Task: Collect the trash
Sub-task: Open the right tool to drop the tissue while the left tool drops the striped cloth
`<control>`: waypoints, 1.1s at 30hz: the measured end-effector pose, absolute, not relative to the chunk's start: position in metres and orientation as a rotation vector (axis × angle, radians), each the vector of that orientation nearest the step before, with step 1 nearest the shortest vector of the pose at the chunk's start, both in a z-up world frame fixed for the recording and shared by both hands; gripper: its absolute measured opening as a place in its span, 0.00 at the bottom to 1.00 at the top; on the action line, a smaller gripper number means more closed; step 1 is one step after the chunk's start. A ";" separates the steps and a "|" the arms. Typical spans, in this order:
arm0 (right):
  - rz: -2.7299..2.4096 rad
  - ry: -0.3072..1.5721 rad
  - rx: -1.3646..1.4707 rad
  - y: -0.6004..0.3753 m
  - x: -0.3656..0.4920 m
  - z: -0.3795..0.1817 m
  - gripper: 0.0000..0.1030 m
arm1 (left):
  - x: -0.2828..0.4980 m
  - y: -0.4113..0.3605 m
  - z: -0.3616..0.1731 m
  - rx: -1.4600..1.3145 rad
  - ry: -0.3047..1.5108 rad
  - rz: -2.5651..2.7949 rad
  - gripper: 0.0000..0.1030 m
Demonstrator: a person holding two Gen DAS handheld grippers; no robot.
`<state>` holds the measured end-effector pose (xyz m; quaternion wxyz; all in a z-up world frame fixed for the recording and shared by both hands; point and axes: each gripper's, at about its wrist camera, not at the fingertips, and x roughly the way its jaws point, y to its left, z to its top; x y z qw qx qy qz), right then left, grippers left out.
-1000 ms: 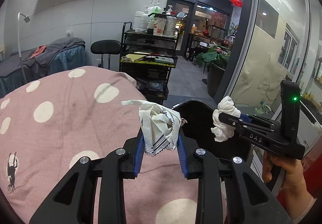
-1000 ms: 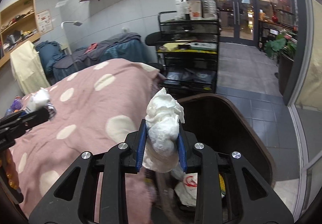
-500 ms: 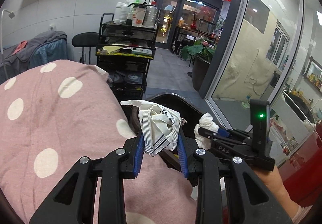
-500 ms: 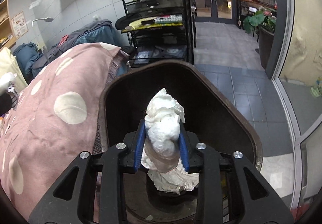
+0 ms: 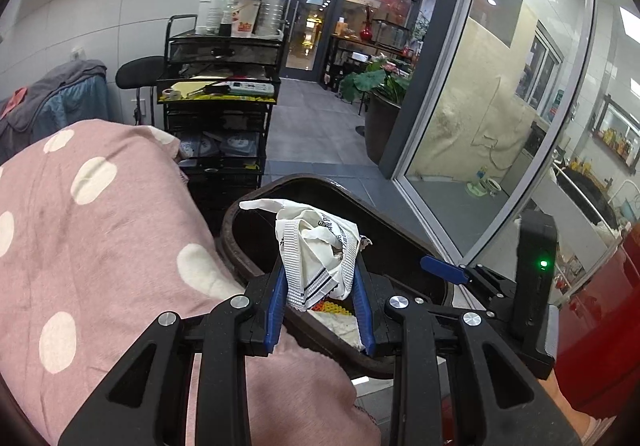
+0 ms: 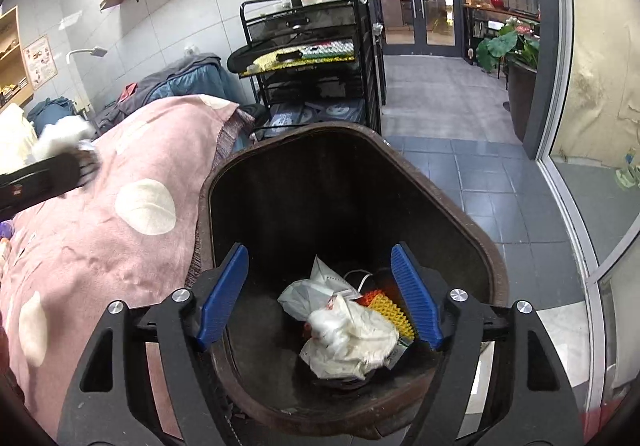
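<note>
2 claws (image 5: pixel 320 298) (image 6: pixel 320 298) above bin (image 6: pixel 440 181)

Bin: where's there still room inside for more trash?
The bin floor is bare on the left, between its left wall and the trash pile. The right side is crowded. The right gripper hangs open above it.

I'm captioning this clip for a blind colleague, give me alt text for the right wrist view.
The right gripper hangs with open, empty jaws over a dark brown trash bin holding crumpled white tissue and a yellow spiky item. A pink polka-dot blanket lies left of the bin.
</note>
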<state>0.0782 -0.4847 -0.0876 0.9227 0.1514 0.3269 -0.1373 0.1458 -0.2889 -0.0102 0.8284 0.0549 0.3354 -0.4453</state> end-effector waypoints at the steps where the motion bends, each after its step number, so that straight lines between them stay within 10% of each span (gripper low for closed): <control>1: -0.285 0.667 0.311 -0.485 0.076 -0.086 0.74 | 0.146 -0.294 -0.010 0.127 0.713 -0.949 0.28; 18: -0.331 0.643 0.306 -0.493 0.053 -0.076 0.78 | 0.152 -0.356 -0.039 0.312 0.816 -0.972 0.30; 24: -0.336 0.648 0.312 -0.495 0.049 -0.079 0.78 | 0.155 -0.362 -0.044 0.352 0.809 -0.908 0.76; 33: -0.357 0.652 0.312 -0.498 0.044 -0.081 0.82 | 0.156 -0.356 -0.043 0.350 0.787 -0.867 0.94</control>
